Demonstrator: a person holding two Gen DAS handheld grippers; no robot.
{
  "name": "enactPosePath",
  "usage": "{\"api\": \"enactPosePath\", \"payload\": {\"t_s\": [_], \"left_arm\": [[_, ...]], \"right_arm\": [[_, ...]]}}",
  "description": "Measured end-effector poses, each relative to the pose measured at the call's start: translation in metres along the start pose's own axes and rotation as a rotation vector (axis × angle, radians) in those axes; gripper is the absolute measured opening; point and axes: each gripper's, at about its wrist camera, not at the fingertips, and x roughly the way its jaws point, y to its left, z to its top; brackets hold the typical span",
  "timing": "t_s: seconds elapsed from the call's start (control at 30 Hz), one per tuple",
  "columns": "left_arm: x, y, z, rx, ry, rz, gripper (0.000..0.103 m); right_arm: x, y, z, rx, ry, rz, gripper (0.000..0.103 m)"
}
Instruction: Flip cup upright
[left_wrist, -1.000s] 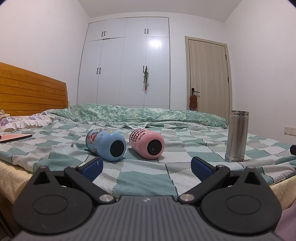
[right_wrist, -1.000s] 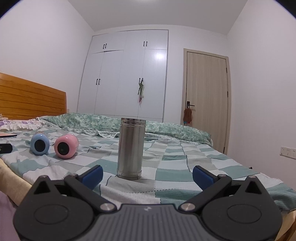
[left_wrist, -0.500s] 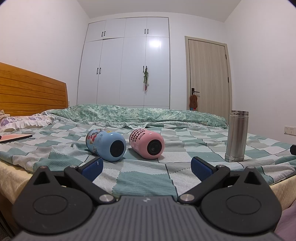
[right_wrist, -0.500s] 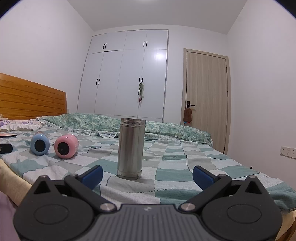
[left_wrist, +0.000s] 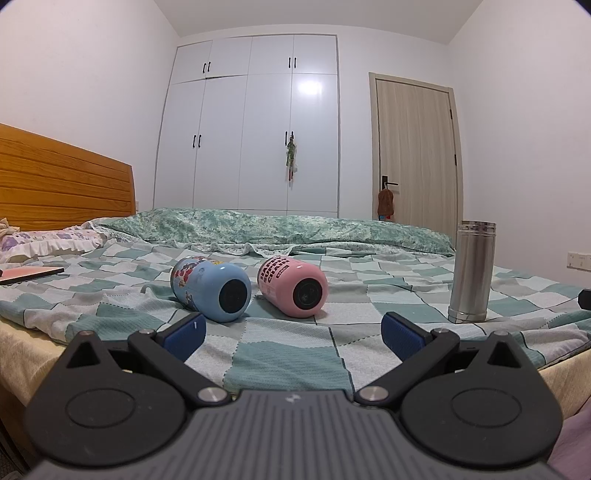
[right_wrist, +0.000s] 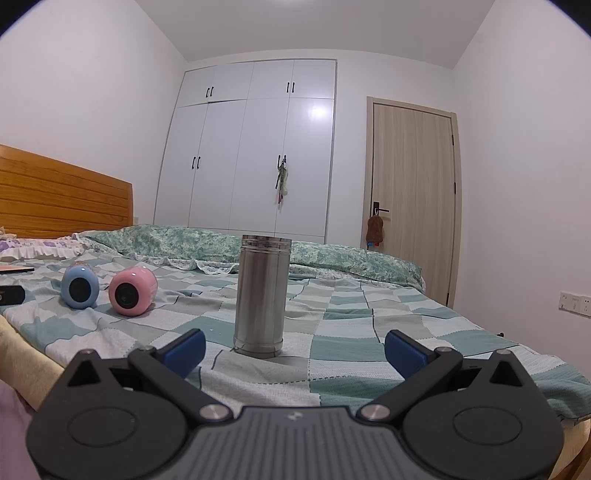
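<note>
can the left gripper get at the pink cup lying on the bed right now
Probably yes. The left gripper is open and empty, and the pink cup lies on its side just ahead with only bare bedspread between them. The blue cup sits close beside it, apart, leaving tight clearance on that side.

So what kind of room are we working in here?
A bedroom, by the look of it: the cups lie on a bed with a checked cover and wooden headboard, with a white built-in wardrobe and a door behind.
</note>
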Motion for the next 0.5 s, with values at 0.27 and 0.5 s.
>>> {"api": "enactPosePath", "payload": {"t_s": [0.27,0.5], "left_arm": [[0.0003,-0.0002,0.0003,0.000,0.000,0.000,0.103],[-0.0026,-0.0009,0.0002,-0.003,-0.019,-0.007,0.103]], "right_arm": [[0.0001,0.0002,-0.0001,0.000,0.002,0.000,0.103],[-0.0001,0.0003,0.0000,0.000,0.002,0.001,0.103]]}}
